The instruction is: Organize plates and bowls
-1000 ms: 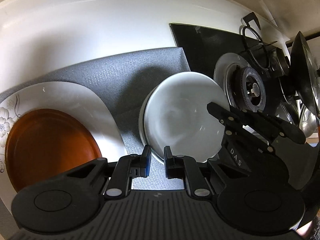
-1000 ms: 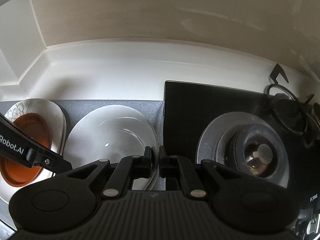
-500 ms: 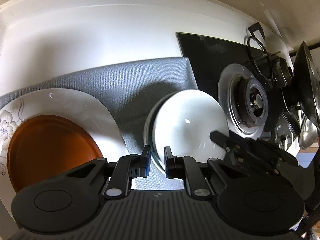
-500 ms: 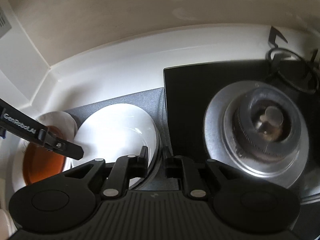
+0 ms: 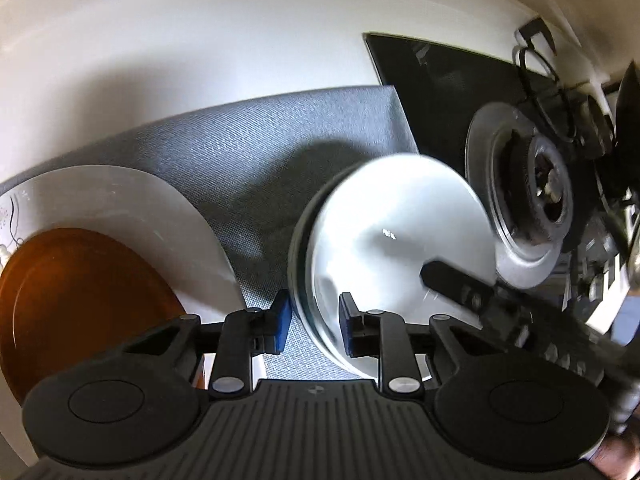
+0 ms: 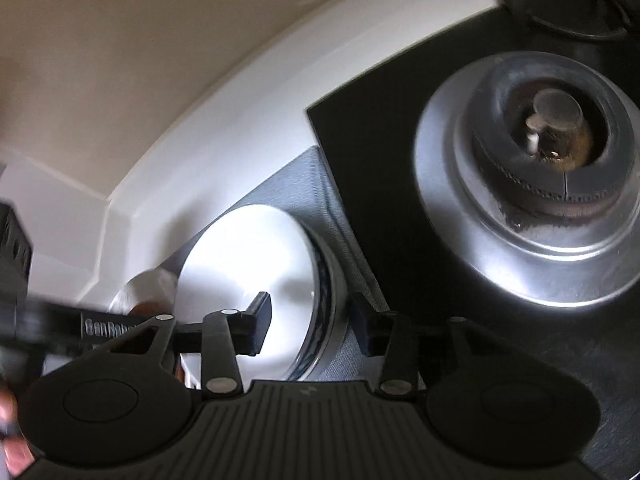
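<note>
A white bowl [image 5: 392,232], nested in another bowl, sits on the grey mat [image 5: 248,152]. My left gripper [image 5: 313,322] straddles its near left rim. Its jaws are opening, with the rim between the blue pads and no clear pressing. My right gripper [image 6: 311,326] straddles the same white bowl [image 6: 248,260] at the right rim. Its jaws are also opening, with gaps on both sides. One finger of the right gripper [image 5: 460,284] shows inside the bowl in the left wrist view. An orange plate [image 5: 80,292] lies on a flowered white plate [image 5: 132,196] to the left.
A black glass hob [image 6: 384,168] with a steel gas burner [image 6: 552,152] lies just right of the mat. A pan support [image 5: 536,60] and dark cookware [image 5: 628,112] stand at the far right. The white counter [image 5: 200,52] runs behind, up to a beige wall [image 6: 160,40].
Both grippers came down onto the white bowl. Their jaws went from shut to parted and now straddle its rim. The right gripper rolled, so the hob looks tilted.
</note>
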A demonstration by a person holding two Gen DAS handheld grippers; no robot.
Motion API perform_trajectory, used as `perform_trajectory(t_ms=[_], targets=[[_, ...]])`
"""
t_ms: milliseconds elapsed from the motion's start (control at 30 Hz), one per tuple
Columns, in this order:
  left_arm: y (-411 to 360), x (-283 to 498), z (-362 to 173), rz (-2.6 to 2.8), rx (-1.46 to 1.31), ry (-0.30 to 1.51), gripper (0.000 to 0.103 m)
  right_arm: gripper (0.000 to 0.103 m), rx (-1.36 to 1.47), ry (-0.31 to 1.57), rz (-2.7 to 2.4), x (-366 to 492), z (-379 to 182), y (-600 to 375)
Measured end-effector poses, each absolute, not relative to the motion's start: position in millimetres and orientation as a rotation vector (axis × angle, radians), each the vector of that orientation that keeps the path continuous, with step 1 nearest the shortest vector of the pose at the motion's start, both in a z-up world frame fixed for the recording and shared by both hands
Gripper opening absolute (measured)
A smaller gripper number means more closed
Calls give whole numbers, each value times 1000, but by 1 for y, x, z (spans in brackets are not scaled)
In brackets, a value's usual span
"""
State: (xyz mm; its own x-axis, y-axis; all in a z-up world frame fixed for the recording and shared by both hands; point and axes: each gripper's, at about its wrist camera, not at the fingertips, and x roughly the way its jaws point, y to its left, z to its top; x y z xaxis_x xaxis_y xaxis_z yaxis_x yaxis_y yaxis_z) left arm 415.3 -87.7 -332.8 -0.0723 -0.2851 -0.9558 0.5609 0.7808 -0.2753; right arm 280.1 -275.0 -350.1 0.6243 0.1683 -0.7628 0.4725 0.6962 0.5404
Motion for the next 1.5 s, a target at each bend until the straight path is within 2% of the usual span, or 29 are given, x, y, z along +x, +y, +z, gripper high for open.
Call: perform_trajectory(t_ms=[33, 200, 400, 633, 700, 867, 1000, 1500], targets=[[-88, 412, -332, -709, 248, 1476, 27, 24, 779, 909, -221, 281, -350, -273], [-84, 400, -329, -733, 259, 1481, 27, 21, 777, 924, -231, 272, -352, -275], [-82, 368, -327, -766, 357, 1415, 28, 20, 678, 998, -218, 260, -349, -263], [-85, 373, -332, -750, 340, 1385, 28, 30, 709, 983, -201, 256, -352, -264], [-85, 374, -333, -752, 332, 1372, 28, 30, 727, 980, -201, 256, -355, -265], [-88, 373, -331, -757, 351, 1347, 28, 26, 706, 984, -229, 260, -359, -260], [-85, 370, -324, -767, 337, 1345, 27, 21, 804, 962, -229, 250, -362, -267], [-44, 355, -271, -722, 300, 1304, 27, 21, 807, 924, -160, 238, -320, -244]])
